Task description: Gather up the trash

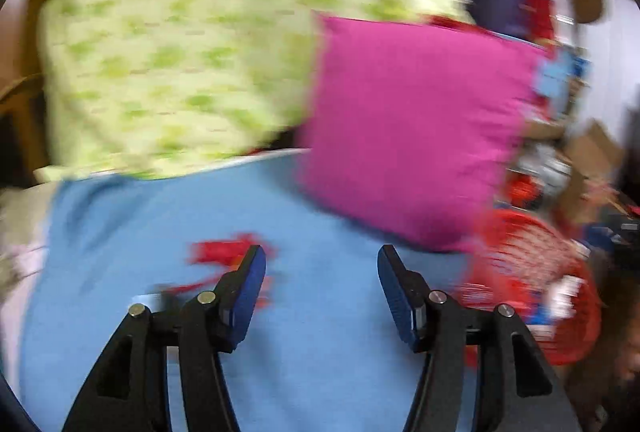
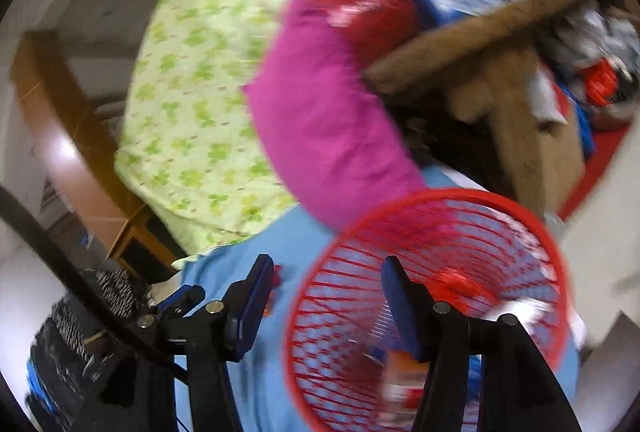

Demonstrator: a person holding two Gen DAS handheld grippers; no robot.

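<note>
Trash, a red scrap (image 1: 230,252), lies on blue sheet (image 1: 320,352) just left of left tongs (image 1: 321,274), spread wide, empty. Right tongs (image 2: 327,284) released, straddling red basket (image 2: 532,232) rim beside pink pillow (image 2: 320,136).

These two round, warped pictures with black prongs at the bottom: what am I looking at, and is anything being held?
Each picture comes from a fisheye camera fixed on a hand-held claw, looking forward along its two blue-padded fingers; there is no robot arm. The left claw stands open and empty over a light blue bed sheet, near a blurred red scrap lying on it. The right claw is also open, with its right finger in front of a red plastic mesh basket that already holds some wrappers, too blurred to identify. A magenta square cushion and a green-patterned pillow lie behind. Both pictures are motion-blurred.
</note>
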